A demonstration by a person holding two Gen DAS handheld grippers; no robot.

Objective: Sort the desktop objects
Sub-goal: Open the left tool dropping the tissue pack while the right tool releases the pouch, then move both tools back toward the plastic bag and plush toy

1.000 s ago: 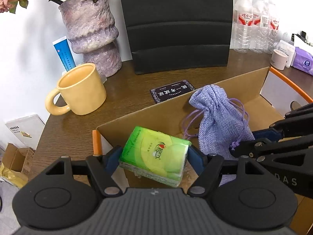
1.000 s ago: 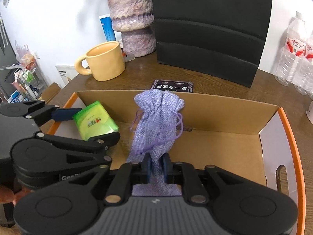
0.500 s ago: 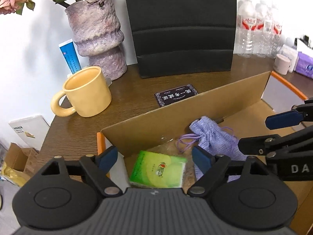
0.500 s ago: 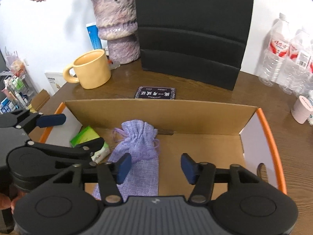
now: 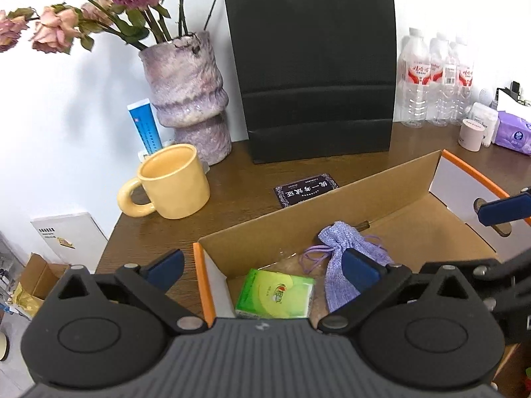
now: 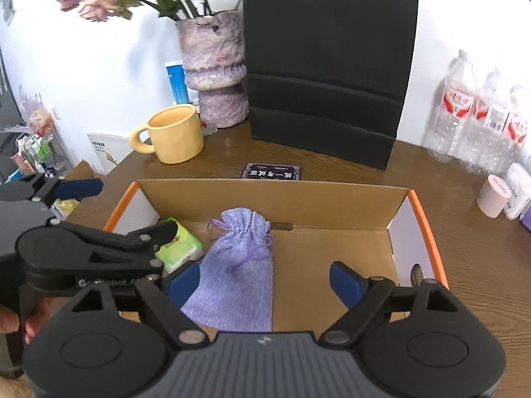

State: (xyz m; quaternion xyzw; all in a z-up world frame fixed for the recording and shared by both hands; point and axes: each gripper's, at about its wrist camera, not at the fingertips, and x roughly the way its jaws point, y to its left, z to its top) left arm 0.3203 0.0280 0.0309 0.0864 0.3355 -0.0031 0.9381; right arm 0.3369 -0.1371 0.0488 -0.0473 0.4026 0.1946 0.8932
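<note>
Both items look delivered, so I judge the step in hand is backing out cleanly; I should lift straight up and clear the cardboard walls before swinging toward the yellow mug (image 5: 172, 182) or the black card (image 5: 305, 189) ahead of me on the desk, so no finger catches the box (image 5: 381, 195) rim or drags the drawstring. My left gripper (image 5: 262, 267) is spread wide and holds nothing; the green tissue pack (image 5: 275, 295) lies flat on the box floor below and between its fingers, touching neither. My right gripper (image 6: 265, 280) is likewise released and wide, empty; the purple pouch (image 6: 235, 265) lies on the box floor just inside its left finger, the right finger well apart from it.
</note>
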